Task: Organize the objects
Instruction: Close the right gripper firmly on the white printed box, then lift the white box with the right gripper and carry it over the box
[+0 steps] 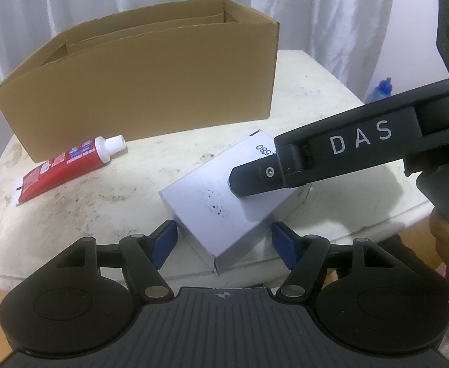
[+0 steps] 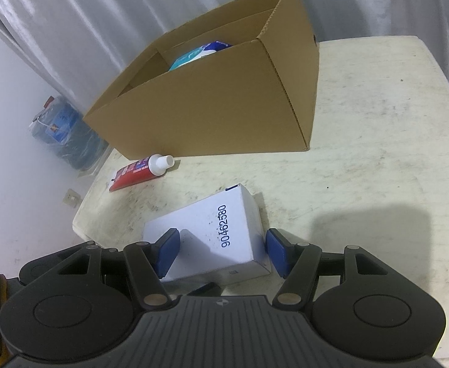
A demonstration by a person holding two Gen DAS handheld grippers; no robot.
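Closest to my lenses is the white carton (image 2: 212, 233), lying flat near the table's (image 2: 378, 122) front edge, with the number 90462580 printed in blue along its top. Both hand-held grippers are on it: the left hand-held gripper (image 1: 223, 245) has its blue pads (image 1: 166, 239) against the carton's two side walls at one corner, pinching it, and the right hand-held gripper (image 2: 221, 253) straddles the other end, though I cannot tell whether its pads truly press or just flank it. From the left view I read "DAS" in white on the right tool's black body, which slants down onto the carton. Farther back lie a red toothpaste tube (image 1: 68, 165), its lettering too blurred to read, and an open cardboard box (image 2: 212, 98) holding a blue-and-white packet (image 2: 200, 52).
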